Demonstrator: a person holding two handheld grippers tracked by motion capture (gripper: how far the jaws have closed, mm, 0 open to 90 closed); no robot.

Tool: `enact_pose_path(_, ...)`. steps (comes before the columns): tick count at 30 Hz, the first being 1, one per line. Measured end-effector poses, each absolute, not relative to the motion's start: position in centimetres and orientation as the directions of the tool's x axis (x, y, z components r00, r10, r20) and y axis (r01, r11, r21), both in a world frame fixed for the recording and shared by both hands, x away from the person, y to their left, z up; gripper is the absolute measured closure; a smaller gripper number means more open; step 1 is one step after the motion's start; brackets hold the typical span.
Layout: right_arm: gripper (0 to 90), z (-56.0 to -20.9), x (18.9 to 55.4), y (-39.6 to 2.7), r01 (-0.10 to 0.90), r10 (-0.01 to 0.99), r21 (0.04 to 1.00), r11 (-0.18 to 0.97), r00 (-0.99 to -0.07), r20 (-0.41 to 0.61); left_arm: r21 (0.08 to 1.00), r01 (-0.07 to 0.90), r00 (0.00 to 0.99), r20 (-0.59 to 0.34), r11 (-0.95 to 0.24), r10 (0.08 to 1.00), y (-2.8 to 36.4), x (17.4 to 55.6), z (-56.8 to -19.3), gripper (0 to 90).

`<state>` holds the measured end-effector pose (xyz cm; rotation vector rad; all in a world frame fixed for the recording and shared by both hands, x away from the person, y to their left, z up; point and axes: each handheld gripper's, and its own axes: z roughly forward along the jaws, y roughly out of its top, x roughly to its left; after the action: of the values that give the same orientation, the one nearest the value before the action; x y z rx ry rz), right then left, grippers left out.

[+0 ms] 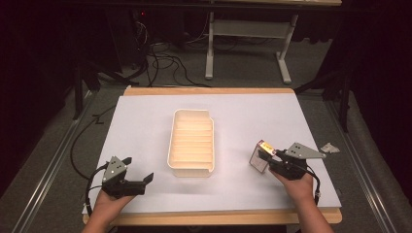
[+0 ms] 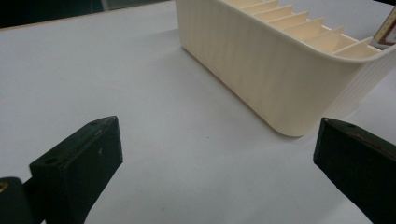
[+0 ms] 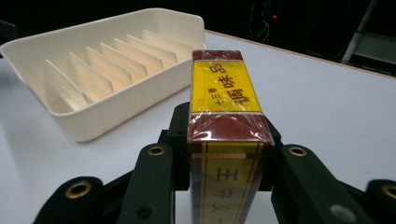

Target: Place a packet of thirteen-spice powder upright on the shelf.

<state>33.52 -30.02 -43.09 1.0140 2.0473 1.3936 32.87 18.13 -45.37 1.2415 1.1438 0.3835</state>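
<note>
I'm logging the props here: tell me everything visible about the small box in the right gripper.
The box is a small, slim rectangular pack, dark red with a yellow panel bearing red Chinese characters, wrapped in shiny clear film. The right gripper is shut on it, a black jaw pressing each broad side, so it stands on edge. It sits over the white table sheet, to the right of the cream slotted tray and apart from it. Whether its underside touches the sheet cannot be told.
</note>
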Motion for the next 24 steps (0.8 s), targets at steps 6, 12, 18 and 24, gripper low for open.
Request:
enact_pose_path(6, 69.3, -42.4, 33.9, -29.5, 0.302, 0.765, 0.927, 0.224, -0.644, 0.025, 0.878, 0.33, 0.434, -0.468, 0.348, 0.77, 18.3, 33.0, -45.5, 1.6)
enact_pose_path(12, 69.3, -41.5, 34.9, -28.8, 0.288, 0.74, 0.929, 0.233, -0.672, 0.023, 0.876, 0.33, 0.434, -0.472, 0.353, 0.767, 18.3, 33.0, -45.4, 1.6)
enact_pose_path(18, 69.3, -41.2, 35.7, -28.3, 0.285, 0.728, 0.929, 0.234, -0.685, 0.026, 0.877, 0.328, 0.437, -0.47, 0.351, 0.767, 18.4, 32.9, -45.4, 1.5)
enact_pose_path(24, 69.4, -41.0, 36.7, -27.8, 0.282, 0.727, 0.933, 0.222, -0.685, 0.035, 0.877, 0.323, 0.435, -0.472, 0.356, 0.767, 18.5, 32.9, -45.3, 1.4)
